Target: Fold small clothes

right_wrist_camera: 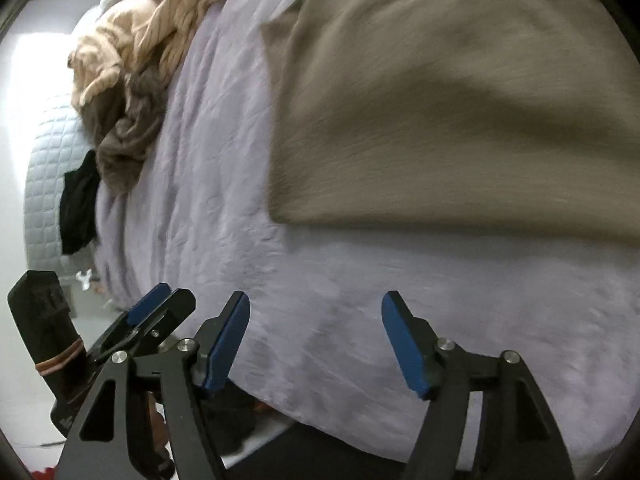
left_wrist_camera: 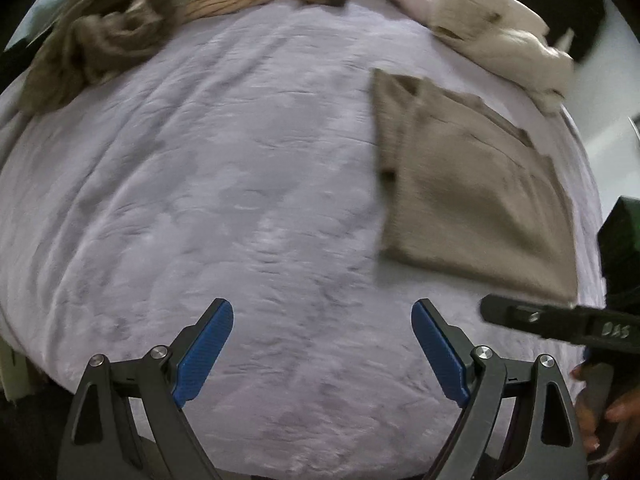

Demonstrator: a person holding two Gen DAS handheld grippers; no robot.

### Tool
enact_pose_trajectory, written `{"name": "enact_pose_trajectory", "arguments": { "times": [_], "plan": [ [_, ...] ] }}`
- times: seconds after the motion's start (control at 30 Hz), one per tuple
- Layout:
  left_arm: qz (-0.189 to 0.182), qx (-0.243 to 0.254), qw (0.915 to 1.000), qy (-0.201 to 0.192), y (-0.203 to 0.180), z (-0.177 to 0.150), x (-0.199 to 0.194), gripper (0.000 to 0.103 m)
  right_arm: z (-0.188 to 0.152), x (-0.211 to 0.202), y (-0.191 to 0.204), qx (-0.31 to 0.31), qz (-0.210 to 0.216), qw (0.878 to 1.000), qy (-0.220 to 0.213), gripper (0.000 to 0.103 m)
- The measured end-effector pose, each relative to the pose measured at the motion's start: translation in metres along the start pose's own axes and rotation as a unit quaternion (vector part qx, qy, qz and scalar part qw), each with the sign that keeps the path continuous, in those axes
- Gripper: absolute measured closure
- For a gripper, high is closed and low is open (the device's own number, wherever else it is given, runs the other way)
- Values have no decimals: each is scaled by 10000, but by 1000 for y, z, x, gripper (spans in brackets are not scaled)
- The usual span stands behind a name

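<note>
Left gripper (left_wrist_camera: 322,346): jaws spread wide, empty, held over bare lilac bedspread (left_wrist_camera: 200,200).
Right gripper (right_wrist_camera: 316,340): jaws apart, empty, low over the bed's near edge.
Folded tan garment (left_wrist_camera: 472,196): flat on the bedspread, ahead-right of the left gripper, just ahead of the right.
Unfolded clothes heap (left_wrist_camera: 120,32): far ahead, left.

A lavender bedspread (left_wrist_camera: 248,200) with a faint embossed pattern covers the bed and fills most of both views. In the right wrist view, the white quilted side of a mattress (right_wrist_camera: 48,184) shows at about nine o'clock, with pale floor (right_wrist_camera: 24,400) below it toward seven o'clock. In the left wrist view a white wall (left_wrist_camera: 600,92) shows at two o'clock.
</note>
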State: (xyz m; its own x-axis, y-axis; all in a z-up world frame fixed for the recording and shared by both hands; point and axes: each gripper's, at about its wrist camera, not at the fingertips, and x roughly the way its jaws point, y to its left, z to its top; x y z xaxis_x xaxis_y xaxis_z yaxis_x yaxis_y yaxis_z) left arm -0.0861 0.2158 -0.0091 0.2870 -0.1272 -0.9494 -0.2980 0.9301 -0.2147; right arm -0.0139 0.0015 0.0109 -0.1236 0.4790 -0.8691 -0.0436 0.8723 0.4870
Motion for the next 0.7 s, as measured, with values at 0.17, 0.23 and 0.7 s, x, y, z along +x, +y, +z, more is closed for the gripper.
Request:
{"name": "enact_pose_trajectory", "arguments": {
  "times": [0.17,0.23,0.7],
  "plan": [
    [-279,517,9981,198,-33,-1,1,12,-21,-52,-35,92,-837,9952,-500,21],
    [-391,710,9964,248,-47,-2,0,12,-28,-68,-45,133,-1011,9924,-694,21],
    [25,840,9959,342,-102,-7,4,5,-28,-107,-78,-148,-1234,9881,-908,0]
  ]
}}
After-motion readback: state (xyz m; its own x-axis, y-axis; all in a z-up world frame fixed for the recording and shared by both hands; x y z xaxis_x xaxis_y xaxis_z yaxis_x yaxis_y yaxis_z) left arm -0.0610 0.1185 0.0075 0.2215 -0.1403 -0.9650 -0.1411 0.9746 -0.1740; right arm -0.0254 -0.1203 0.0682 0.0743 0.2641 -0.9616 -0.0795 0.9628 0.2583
